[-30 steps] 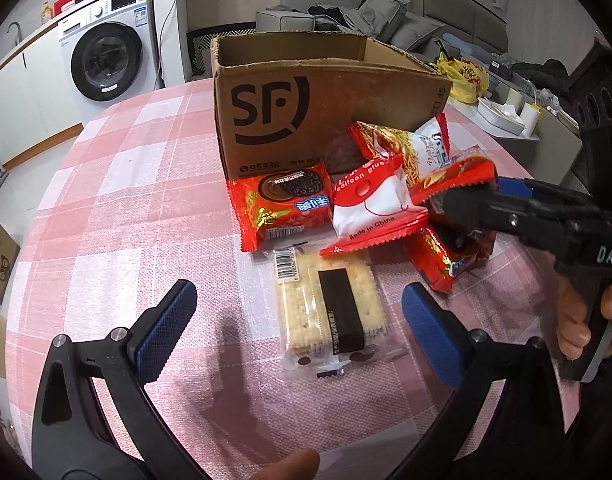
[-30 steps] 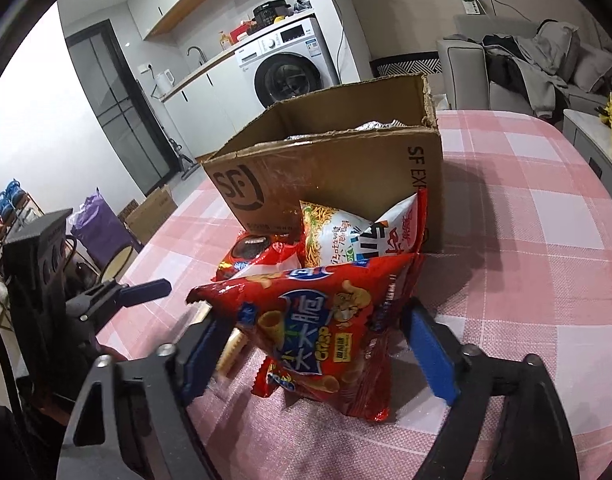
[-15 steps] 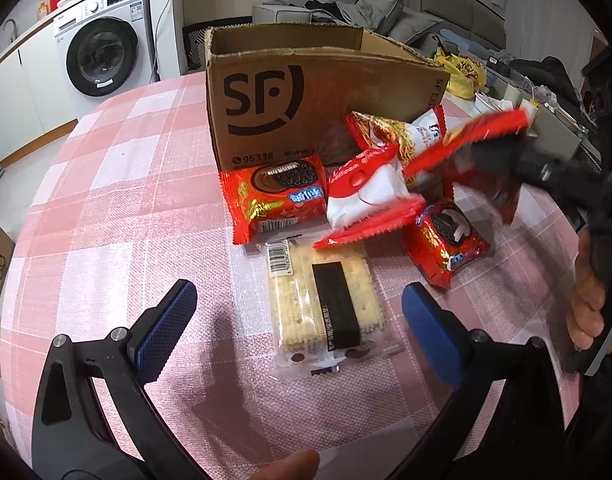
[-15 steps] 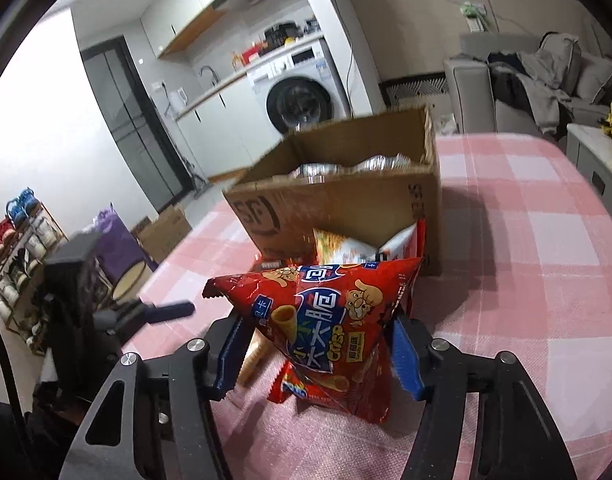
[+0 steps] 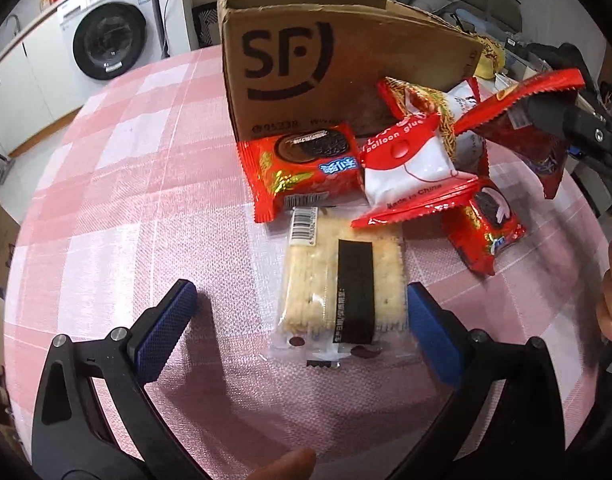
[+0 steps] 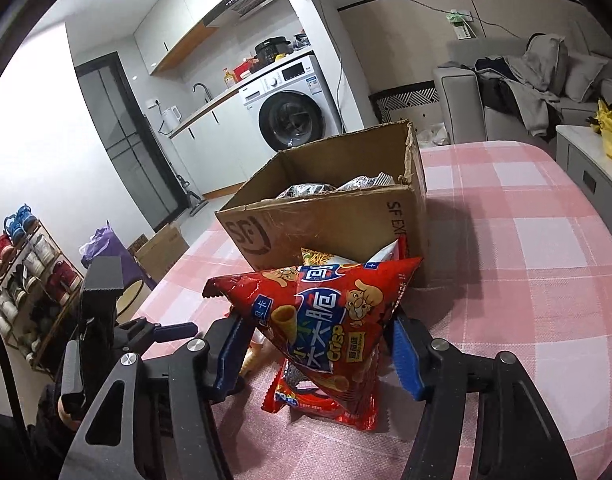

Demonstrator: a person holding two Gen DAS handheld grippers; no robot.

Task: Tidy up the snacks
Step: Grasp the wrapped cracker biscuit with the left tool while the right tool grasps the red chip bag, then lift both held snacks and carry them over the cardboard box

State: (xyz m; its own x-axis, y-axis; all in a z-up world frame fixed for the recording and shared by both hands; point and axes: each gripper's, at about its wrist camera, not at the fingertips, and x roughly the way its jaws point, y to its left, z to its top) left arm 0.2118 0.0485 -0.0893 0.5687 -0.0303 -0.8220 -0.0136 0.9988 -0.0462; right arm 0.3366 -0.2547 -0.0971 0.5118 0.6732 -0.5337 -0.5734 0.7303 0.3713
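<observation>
Pink-and-white checked cloth covers the round table [image 5: 118,216], with a washing machine [image 5: 106,42] and a sofa [image 6: 517,92] behind it. On the cloth stands an open cardboard box [image 5: 317,64] marked SF; the right wrist view shows crinkled silvery packets [image 6: 333,188] inside it.

Against the box's front wall lies a heap of snacks: a red cookie pack [image 5: 306,168], a white-and-red balloon packet [image 5: 409,168], a noodle bag [image 5: 429,108] leaning on the wall, and a second red cookie pack [image 5: 485,232]. Nearer the camera lies a clear cracker pack [image 5: 345,284], flat, its long axis running away from the left gripper [image 5: 298,324] toward the box, barcode end farthest. It sits between that gripper's widely spread blue pads [image 5: 166,328], nearer the right one, untouched.

The right gripper [image 6: 313,348] is clamped on a red crisp bag [image 6: 321,320], pinching its lower sides. The bag is raised off the cloth beside the box, its wide sealed edge uppermost and roughly level, tapering downward.
</observation>
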